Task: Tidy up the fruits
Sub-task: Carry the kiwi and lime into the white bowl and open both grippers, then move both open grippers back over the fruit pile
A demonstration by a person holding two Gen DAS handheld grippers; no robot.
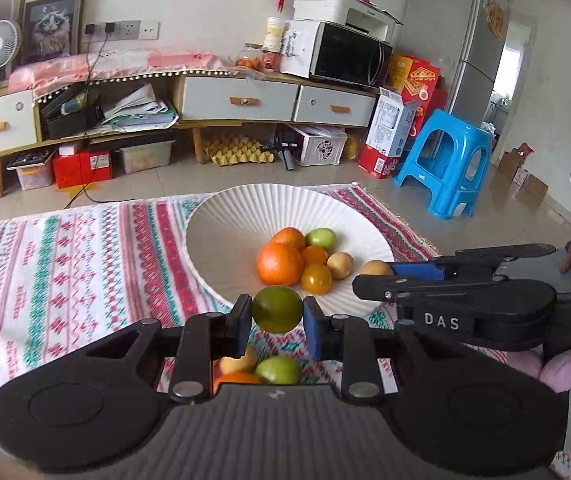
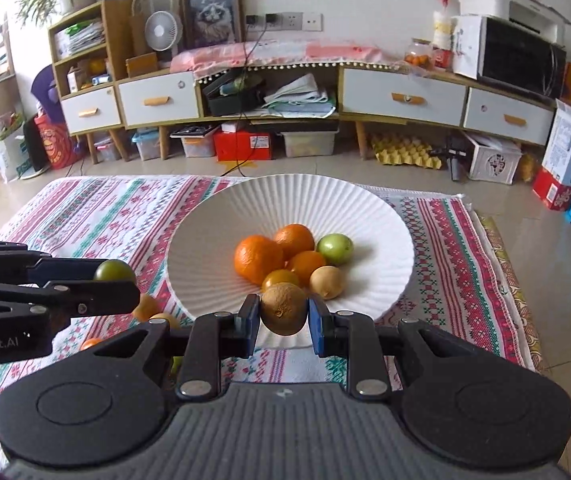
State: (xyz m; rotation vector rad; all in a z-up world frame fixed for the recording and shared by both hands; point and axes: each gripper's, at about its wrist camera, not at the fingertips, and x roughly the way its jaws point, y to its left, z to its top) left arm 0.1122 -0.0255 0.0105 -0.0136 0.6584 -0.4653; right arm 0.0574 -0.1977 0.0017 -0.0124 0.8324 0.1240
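Observation:
A white ribbed bowl (image 1: pixel 221 232) (image 2: pixel 205 232) sits on the patterned cloth and holds oranges (image 2: pixel 258 258), a green fruit (image 2: pixel 334 249), a small yellow fruit (image 2: pixel 280 279) and a tan fruit (image 2: pixel 326 282). My left gripper (image 1: pixel 277 312) is shut on a green fruit (image 1: pixel 277 309), held just in front of the bowl's near rim; it also shows in the right wrist view (image 2: pixel 114 271). My right gripper (image 2: pixel 283 314) is shut on a brown kiwi (image 2: pixel 283 309) above the bowl's near rim; it also shows in the left wrist view (image 1: pixel 375 268).
Loose fruits lie on the cloth (image 1: pixel 65 272) under my left gripper: a green one (image 1: pixel 277 370), an orange (image 1: pixel 237 378) and small orange ones (image 2: pixel 146 307). A blue stool (image 1: pixel 447 162) and a low cabinet (image 2: pixel 405 100) stand beyond the cloth.

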